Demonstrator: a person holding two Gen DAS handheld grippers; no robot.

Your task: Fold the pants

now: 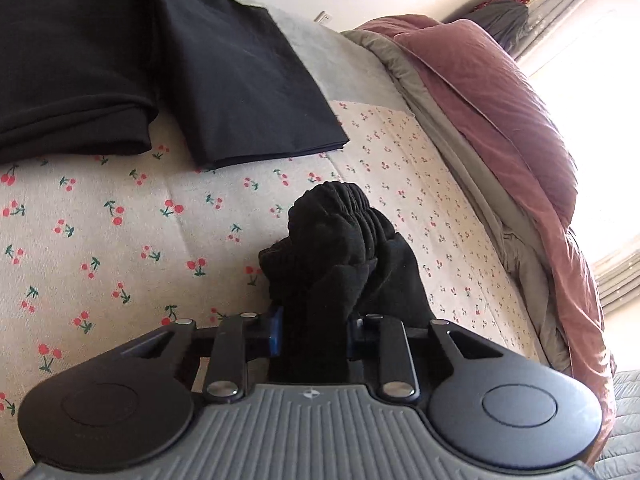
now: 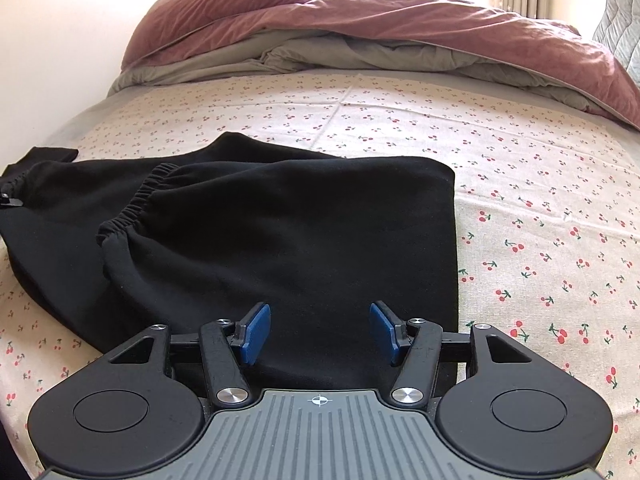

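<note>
While the left gripper [image 1: 314, 334] pinched the black pants' [image 2: 256, 240] gathered elastic waistband, no writing was legible.
Right gripper [image 2: 318, 334] hung half-open, empty, over them on the cherry-print sheet [image 2: 540, 220].

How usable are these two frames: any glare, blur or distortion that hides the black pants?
Left wrist view: window blown out at right, strong fisheye curve, sharp; the pants bunched in the left claw read as near-featureless black. Right wrist view: backlit top edge, bed sheet evenly lit, pants' elastic waistband still legible.
</note>
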